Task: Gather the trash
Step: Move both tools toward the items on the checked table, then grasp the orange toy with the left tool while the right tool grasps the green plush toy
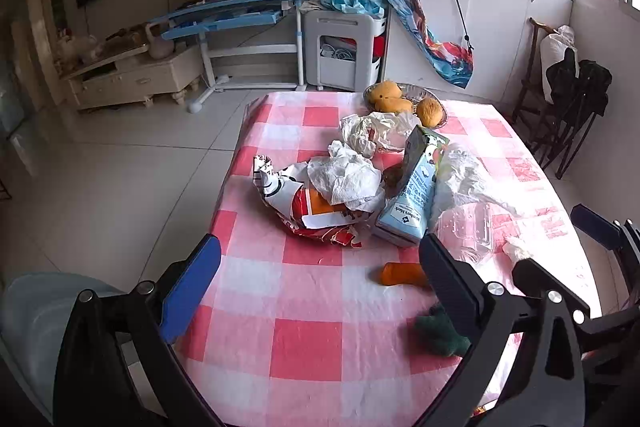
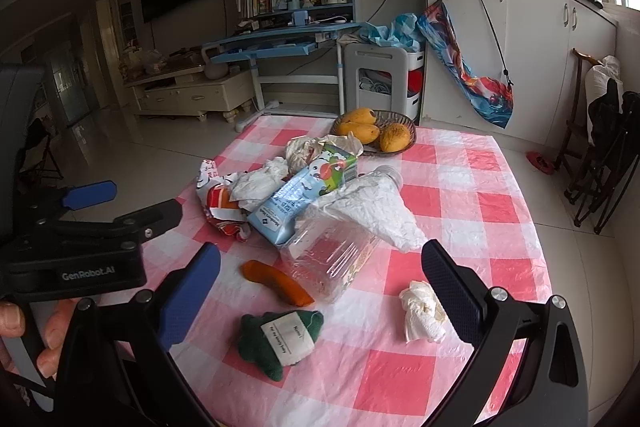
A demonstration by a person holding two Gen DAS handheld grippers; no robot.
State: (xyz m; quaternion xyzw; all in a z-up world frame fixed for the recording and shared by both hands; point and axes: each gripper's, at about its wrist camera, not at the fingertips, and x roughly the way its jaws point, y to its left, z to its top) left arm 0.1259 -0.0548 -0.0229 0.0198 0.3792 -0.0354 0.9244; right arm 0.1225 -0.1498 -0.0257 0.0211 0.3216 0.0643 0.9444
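A table [image 2: 460, 251] under a pink-and-white checked cloth is carrying everything. Near its middle a heap of trash is lying: a clear plastic bottle [image 2: 332, 255] on its side, a white plastic bag [image 2: 376, 211] draped over the bottle's upper part, a blue milk carton [image 2: 304, 199] leaning against the bottle, a crumpled red-and-white wrapper [image 1: 308, 211] toward the table's left edge, and white tissues [image 1: 348, 179] sitting on that wrapper. Toward the far edge a basket [image 2: 400, 125] is holding mangoes [image 2: 360, 127]. Nearer the front edge, a plush carrot is lying in two pieces, its orange part [image 2: 280, 283] touching the bottle and its green top [image 2: 276, 339] just beside. A small tissue wad [image 2: 424, 311] is resting close to the right edge. The left gripper [image 1: 320, 267] is hovering over the front of the table, fingers spread wide and empty. The right gripper [image 2: 320, 267] is likewise hanging wide apart and empty, the tissue wad lying just inside its right finger [image 2: 452, 291].
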